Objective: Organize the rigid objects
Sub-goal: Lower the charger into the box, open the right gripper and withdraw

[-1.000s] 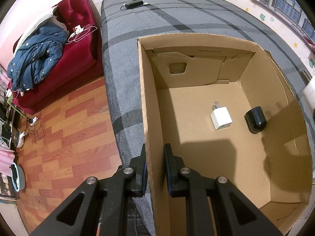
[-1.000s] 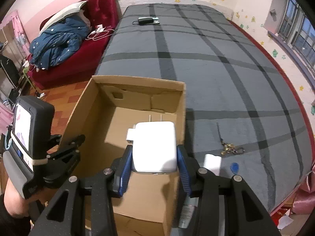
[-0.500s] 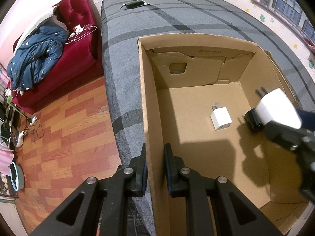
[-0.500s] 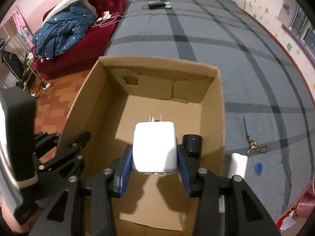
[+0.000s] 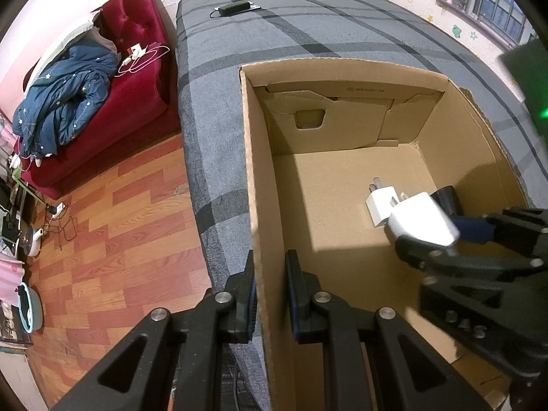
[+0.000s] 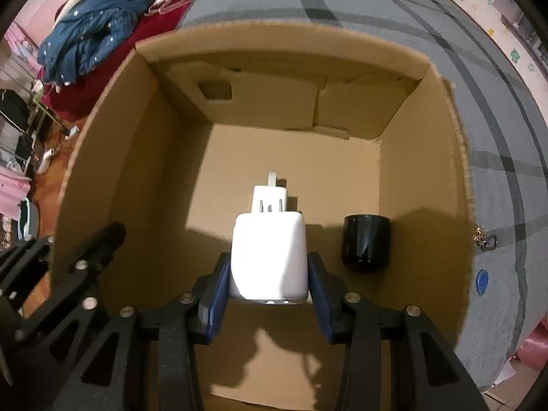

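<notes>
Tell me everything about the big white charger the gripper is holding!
The big white charger is a smooth, glossy plastic block with rounded corners and metal prongs at its far end. The right gripper is shut on it, blue pads pressing both sides. It hangs prongs-forward inside the cardboard box, above the floor, just over a smaller white plug and beside a black cylinder.

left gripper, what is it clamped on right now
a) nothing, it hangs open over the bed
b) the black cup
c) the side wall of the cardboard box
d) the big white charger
c: the left gripper has its jaws closed on the side wall of the cardboard box, one on each face, while the big white charger sits in the right gripper.
</notes>
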